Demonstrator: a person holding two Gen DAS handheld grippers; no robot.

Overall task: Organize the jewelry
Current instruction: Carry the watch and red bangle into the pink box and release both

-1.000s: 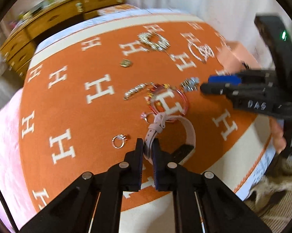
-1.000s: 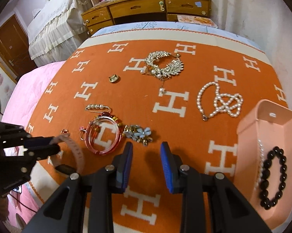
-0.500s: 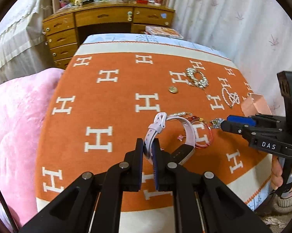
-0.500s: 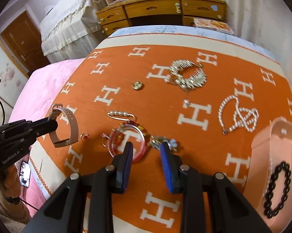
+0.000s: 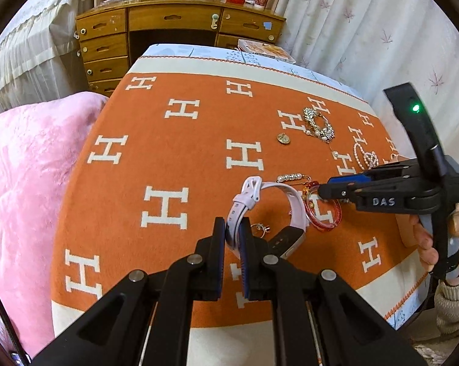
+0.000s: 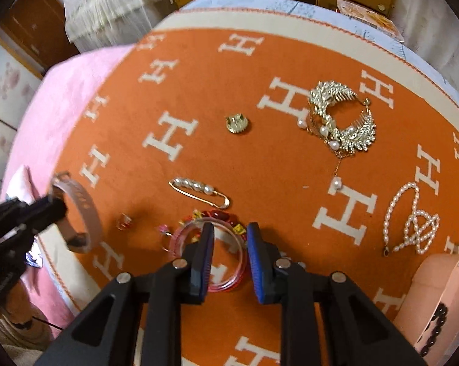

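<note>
One item only sits in the pink tray: a black bead bracelet, at 4 o'clock in right-wrist view. Most still loose on the orange blanket: crystal hair comb, pearl necklace, gold clip, pearl pin, small rings.

Left gripper: fingers clamped on pink watch strap, watch lifted off blanket. Right gripper: fingers closing, a gap left, astride far rim of red bangle; pads not pressing yet, as far as I can tell.
</note>
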